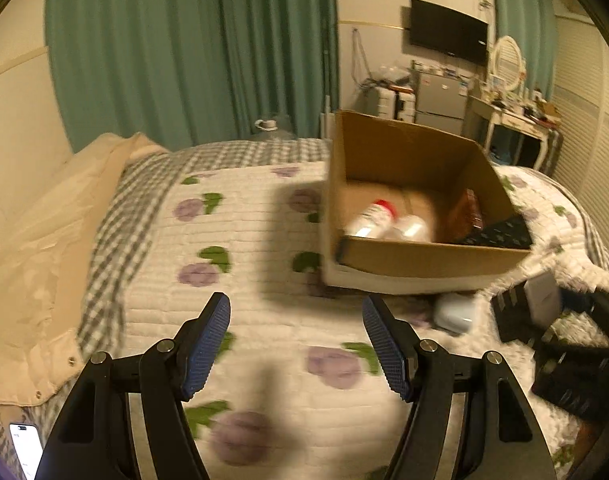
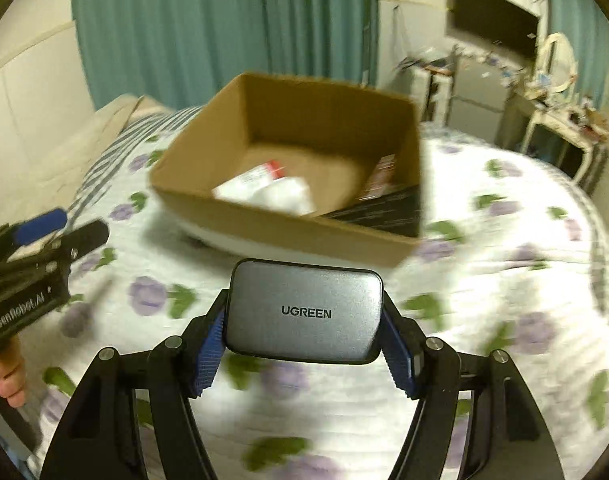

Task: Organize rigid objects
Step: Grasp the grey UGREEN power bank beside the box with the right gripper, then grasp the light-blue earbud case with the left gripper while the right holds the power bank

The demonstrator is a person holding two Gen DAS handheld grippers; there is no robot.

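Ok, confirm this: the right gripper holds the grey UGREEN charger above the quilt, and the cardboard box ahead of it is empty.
Not empty. The right wrist view shows the box already holding a white bottle with a red cap, another white item and a dark box in its corner. The rest stands: the right gripper holds the grey UGREEN charger above the quilt.

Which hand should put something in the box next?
The right. Its gripper already holds the grey charger, facing the box. The left gripper is open and empty.
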